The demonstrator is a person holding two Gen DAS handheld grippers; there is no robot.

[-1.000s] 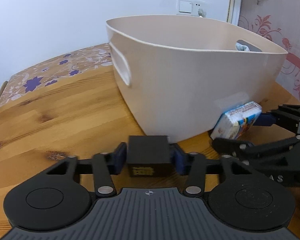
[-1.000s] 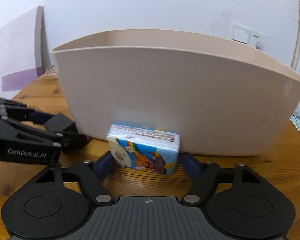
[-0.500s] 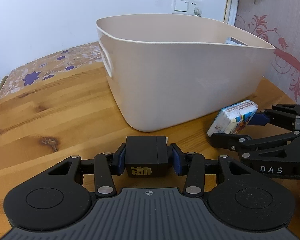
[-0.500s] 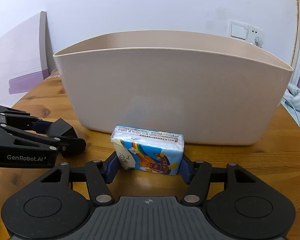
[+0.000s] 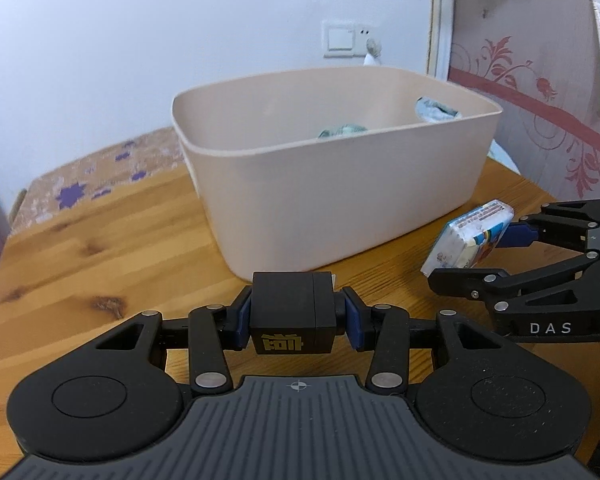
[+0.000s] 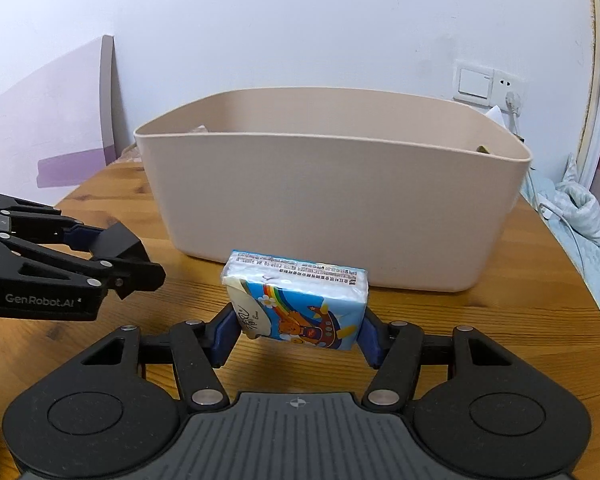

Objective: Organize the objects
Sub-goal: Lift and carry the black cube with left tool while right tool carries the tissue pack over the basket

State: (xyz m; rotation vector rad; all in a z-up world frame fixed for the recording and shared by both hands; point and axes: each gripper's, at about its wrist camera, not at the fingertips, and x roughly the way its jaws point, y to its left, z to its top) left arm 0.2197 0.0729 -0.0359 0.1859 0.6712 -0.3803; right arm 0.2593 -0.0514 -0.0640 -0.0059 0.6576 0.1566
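Both tongs are loaded and held raised in front of the near wall of the beige bin (image 5: 340, 184), which stands on the wooden desk (image 5: 100, 248) toward its far edge. The left tongs (image 5: 293, 317) are pinching a small black box (image 5: 292, 312) with a gold mark on its near face, pads pressed against both sides. The right tongs (image 6: 298, 330) are pinching a tissue pack (image 6: 300, 304) printed with a rainbow cartoon, gripped across its short ends and tilted slightly; it appears clear of the desk surface, though the view does not settle this. In the left wrist view the same pack sits just beside the bin's near right corner. The bin already holds some pale green and blue items, seen only partly over the rim and not identifiable. Assessment: the step in hand is the carry, with both items lifted and not yet deposited. The next move calls for raising each load above the rim, advancing over the opening, then spreading the pads to release, keeping the two tools apart to avoid a collision
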